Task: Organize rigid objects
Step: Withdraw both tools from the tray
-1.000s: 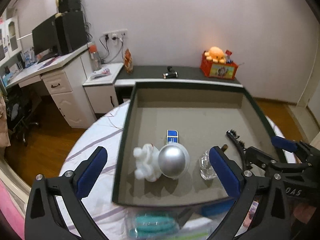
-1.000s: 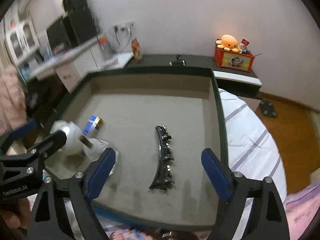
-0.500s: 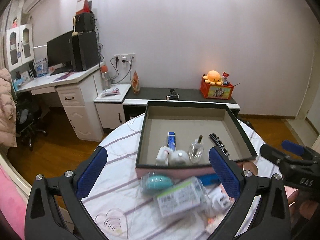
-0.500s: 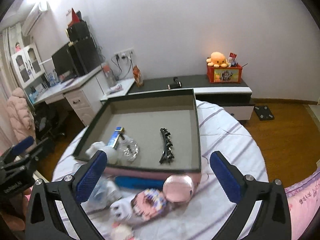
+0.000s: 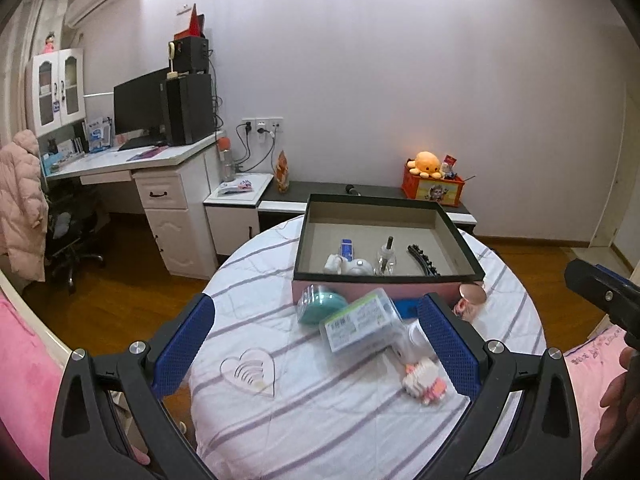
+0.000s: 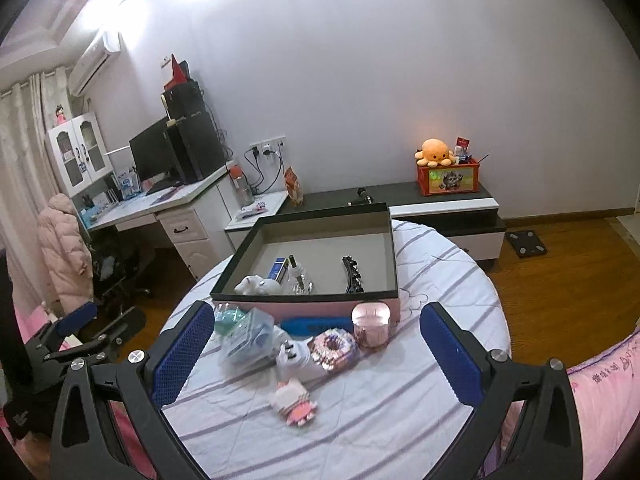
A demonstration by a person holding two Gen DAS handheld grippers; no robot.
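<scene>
Box [image 5: 386,278], left wrist view: it sits at the far side of my round table [image 5: 320,412], holding a hair clip [image 5: 423,260], a small bottle [image 5: 386,258] and a white figure [image 5: 335,263], while my left gripper [image 5: 316,340] hangs spread and empty above a clear plastic case [image 5: 360,326] lying in front of it. Right wrist view: I see the box [image 6: 320,304] beyond a pink jar [image 6: 371,325], and my right gripper [image 6: 316,350], having just opened fully, grasps nothing.
</scene>
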